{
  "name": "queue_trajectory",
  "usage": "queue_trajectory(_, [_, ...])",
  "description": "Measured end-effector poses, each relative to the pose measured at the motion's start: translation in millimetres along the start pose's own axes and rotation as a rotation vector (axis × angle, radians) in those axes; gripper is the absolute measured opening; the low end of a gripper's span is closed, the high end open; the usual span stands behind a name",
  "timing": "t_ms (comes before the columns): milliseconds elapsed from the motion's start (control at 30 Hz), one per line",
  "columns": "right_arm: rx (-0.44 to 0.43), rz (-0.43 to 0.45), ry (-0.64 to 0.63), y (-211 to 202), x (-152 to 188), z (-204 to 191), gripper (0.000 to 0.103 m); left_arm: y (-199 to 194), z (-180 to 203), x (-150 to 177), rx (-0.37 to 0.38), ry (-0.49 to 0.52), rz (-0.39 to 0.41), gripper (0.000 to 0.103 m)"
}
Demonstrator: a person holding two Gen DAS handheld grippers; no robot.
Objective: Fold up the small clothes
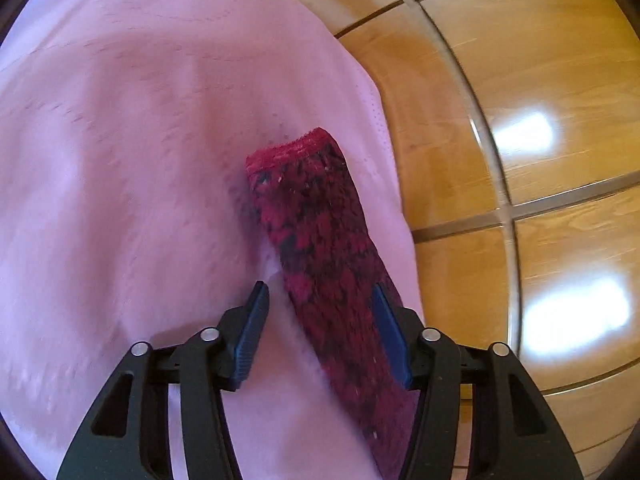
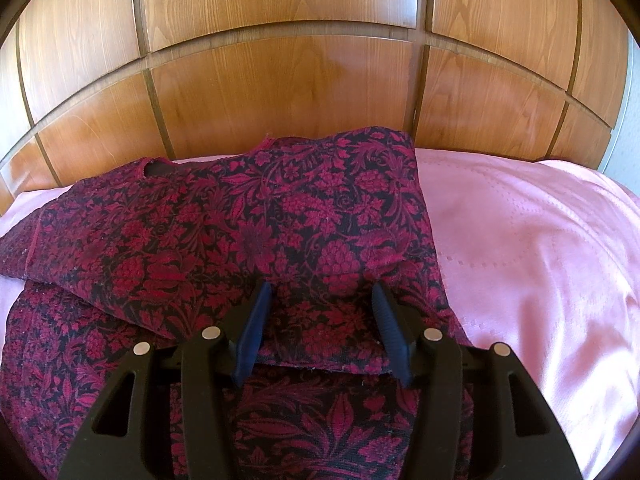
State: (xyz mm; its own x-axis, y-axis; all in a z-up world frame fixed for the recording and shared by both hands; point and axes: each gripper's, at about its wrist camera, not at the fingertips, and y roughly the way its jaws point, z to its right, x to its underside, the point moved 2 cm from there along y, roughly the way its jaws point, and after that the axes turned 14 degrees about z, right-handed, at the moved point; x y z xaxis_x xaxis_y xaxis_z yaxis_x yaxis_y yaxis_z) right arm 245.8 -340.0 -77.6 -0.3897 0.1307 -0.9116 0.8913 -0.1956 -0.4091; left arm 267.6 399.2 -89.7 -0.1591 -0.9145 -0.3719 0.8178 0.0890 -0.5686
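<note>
In the left wrist view, a narrow sleeve (image 1: pixel 304 208) of red-and-black floral knit lies on the pink bedspread (image 1: pixel 120 160), with its cuff pointing away. My left gripper (image 1: pixel 320 287) is open and straddles the sleeve. The right pad is at the sleeve's edge and the left pad stands clear of it. In the right wrist view, the same floral garment (image 2: pixel 240 220) is spread on the bed with one layer folded over. Its neck opening (image 2: pixel 160 168) is at the far left. My right gripper (image 2: pixel 322 286) is open, with its tips down on the folded layer.
A glossy wooden headboard (image 2: pixel 280 80) stands just behind the garment and runs along the right of the left wrist view, headboard (image 1: pixel 540 60). Bare pink bedspread (image 2: pixel 540 260) stretches to the right of the garment.
</note>
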Motion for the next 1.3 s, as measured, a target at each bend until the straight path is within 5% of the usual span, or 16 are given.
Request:
queue_trajectory(67, [0.002, 0.001, -0.002, 1, 0, -1, 0.053, 8, 4, -3, -0.036, 0.035, 0.001, 0.038])
queue_trajectory(100, [0.003, 0.001, -0.002, 1, 0, -1, 0.053, 8, 4, -4, -0.05, 0.046, -0.002, 0.016])
queue_trajectory(133, [0.003, 0.001, -0.002, 1, 0, -1, 0.053, 10, 8, -4, -0.071, 0.069, -0.014, 0.011])
queue_trajectory(333, [0.0, 0.001, 0.001, 2, 0, -1, 0.053, -27, 72, 17, 0.104, 0.248, 0.028, 0.009])
queue_trajectory(533, [-0.005, 0.002, 0.007, 2, -1, -2, 0.053, -85, 164, 106, 0.36, 0.521, -0.014, 0.009])
queue_trajectory(667, [-0.007, 0.002, 0.011, 3, -1, -3, 0.053, -90, 195, 180, 0.436, 0.631, -0.113, 0.009])
queue_trajectory(833, [-0.014, 0.003, 0.025, 4, -2, -2, 0.053, -73, 207, 267, 0.423, 0.732, -0.254, 0.01])
queue_trajectory(933, [-0.019, 0.004, 0.035, 4, -3, -1, 0.053, -62, 208, 302, 0.41, 0.796, -0.313, 0.023])
queue_trajectory(1000, [-0.024, 0.003, 0.042, 5, -4, 0, 0.053, -66, 204, 312, 0.416, 0.829, -0.322, 0.05])
queue_trajectory(1167, [-0.046, -0.017, 0.063, 6, -9, 4, 0.054, -93, 189, 309, 0.466, 0.858, -0.31, 0.063])
queue_trajectory(1300, [-0.086, 0.004, 0.112, -10, -28, -1, 0.067, -115, 182, 302, 0.489, 0.868, -0.274, 0.067])
